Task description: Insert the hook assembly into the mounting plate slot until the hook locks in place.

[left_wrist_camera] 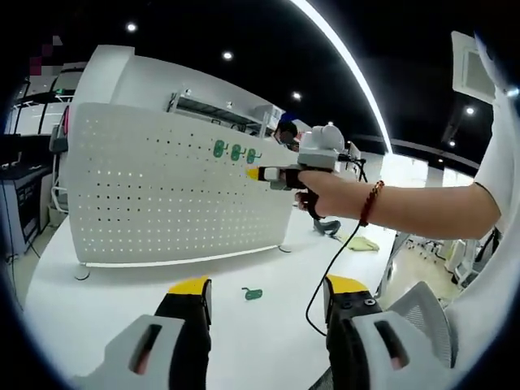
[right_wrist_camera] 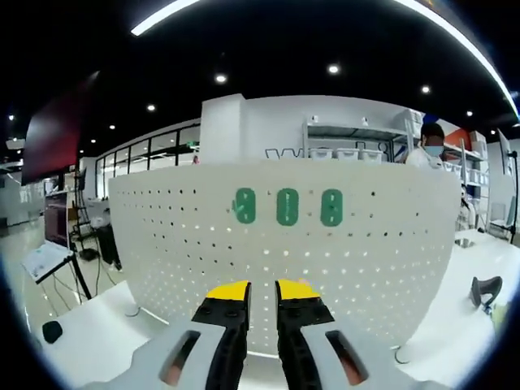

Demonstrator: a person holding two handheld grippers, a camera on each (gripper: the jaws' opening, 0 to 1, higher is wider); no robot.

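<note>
While three green hooks (right_wrist_camera: pixel 286 206) sit in a row on the upright white pegboard (left_wrist_camera: pixel 162 195), a fourth green hook (left_wrist_camera: pixel 253 293) lies loose on the white desk (left_wrist_camera: pixel 268 341) in front of the board. The left tongs (left_wrist_camera: pixel 268 296) stand wide apart and hold nothing. The right tongs (right_wrist_camera: pixel 262 294), yellow-tipped and nearly closed on nothing, point at the pegboard just below the hooks; in the left gripper view a hand (left_wrist_camera: pixel 337 193) holds them up to the board.
</note>
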